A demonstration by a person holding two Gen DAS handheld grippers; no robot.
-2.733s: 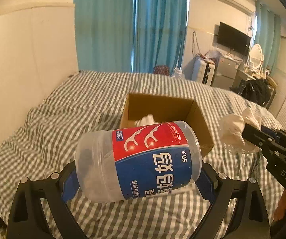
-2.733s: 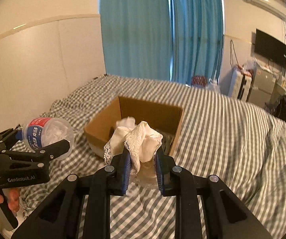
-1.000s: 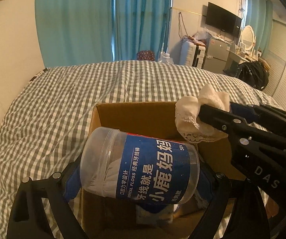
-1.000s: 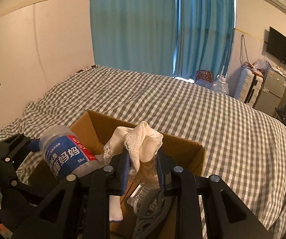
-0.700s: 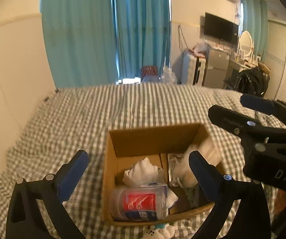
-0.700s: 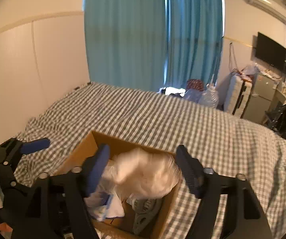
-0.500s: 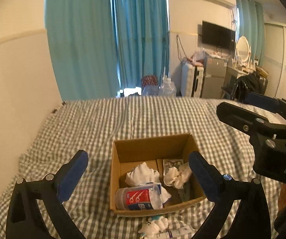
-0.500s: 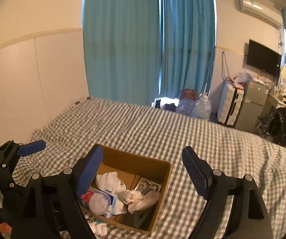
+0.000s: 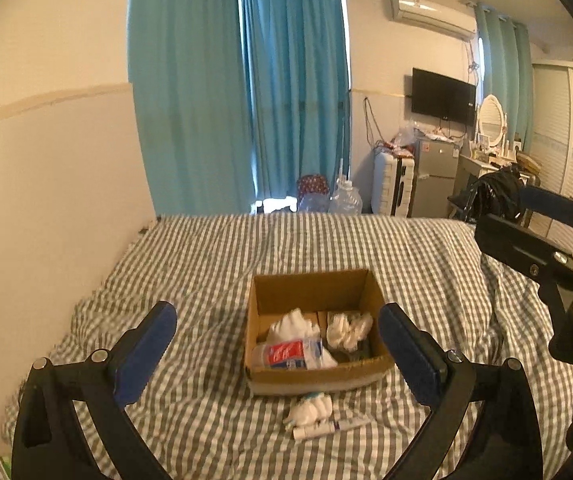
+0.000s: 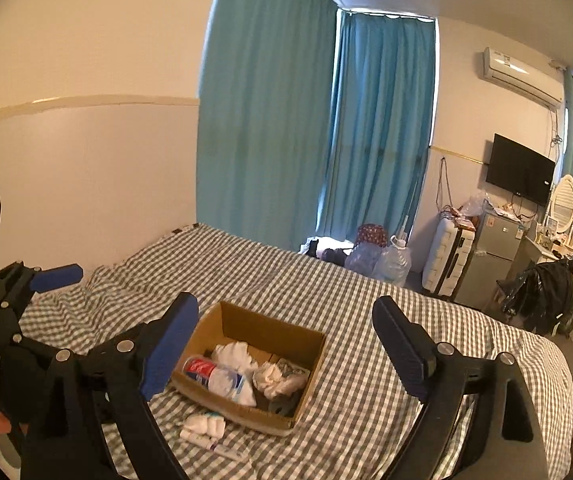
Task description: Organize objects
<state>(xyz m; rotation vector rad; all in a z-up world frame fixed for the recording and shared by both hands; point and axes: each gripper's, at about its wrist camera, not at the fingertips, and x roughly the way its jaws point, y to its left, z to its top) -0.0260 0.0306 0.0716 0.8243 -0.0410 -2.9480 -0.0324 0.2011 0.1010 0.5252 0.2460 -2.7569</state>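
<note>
A brown cardboard box (image 9: 313,290) stands on the checked bed (image 9: 206,264). In it lie a clear floss jar with a red and blue label (image 9: 286,354), a white cloth (image 9: 294,322) and a cream lace cloth (image 9: 348,330). The box (image 10: 260,326), jar (image 10: 212,376) and lace cloth (image 10: 276,378) also show in the right wrist view. My left gripper (image 9: 278,354) is open and empty, high above and in front of the box. My right gripper (image 10: 286,346) is open and empty, also well above it.
A small white soft item (image 9: 310,408) and a white tube (image 9: 330,428) lie on the bed just in front of the box. The other gripper shows at the right edge (image 9: 546,256). A wall runs along the left; curtains, water bottles, a suitcase and a fridge stand beyond the bed.
Both grippers opened and let go: the floss jar and the lace cloth dropped into the box. Both grippers then pulled up and back, so the box looks smaller.
</note>
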